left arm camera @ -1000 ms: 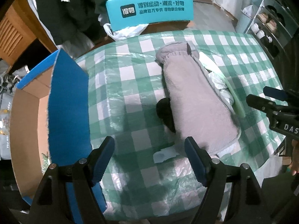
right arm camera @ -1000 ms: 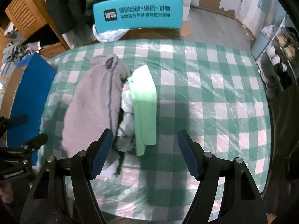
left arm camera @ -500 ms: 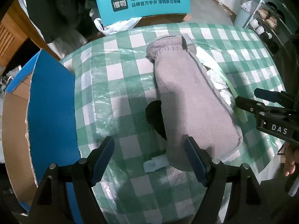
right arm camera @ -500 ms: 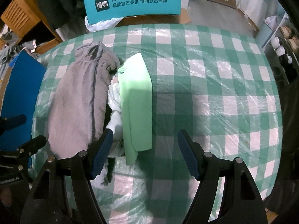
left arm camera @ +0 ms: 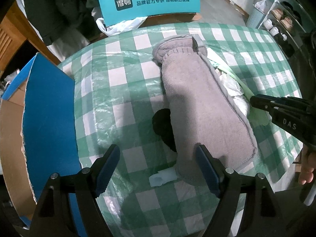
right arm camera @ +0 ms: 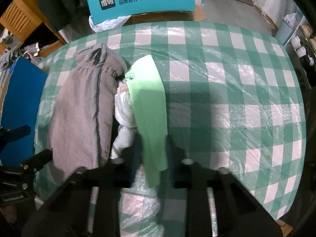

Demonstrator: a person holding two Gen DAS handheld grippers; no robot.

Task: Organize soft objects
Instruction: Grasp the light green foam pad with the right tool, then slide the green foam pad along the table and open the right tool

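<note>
A long grey fleece piece [left arm camera: 199,106] with a stitched, gathered cuff and a darker trimmed edge is lying lengthwise on the green-and-white checked tablecloth [right arm camera: 227,90], its cuff end pointing toward the far side of the table. Beside it a pale green folded cloth [right arm camera: 150,106] is stretching the same way — its near end is lying pinched in the right gripper [right arm camera: 154,150], whose jaws have just been closing on it. Crumpled white fabric [right arm camera: 124,110] is bunching between the two, and something black [left arm camera: 163,126] is peeking out from under the grey piece's other side.
</note>
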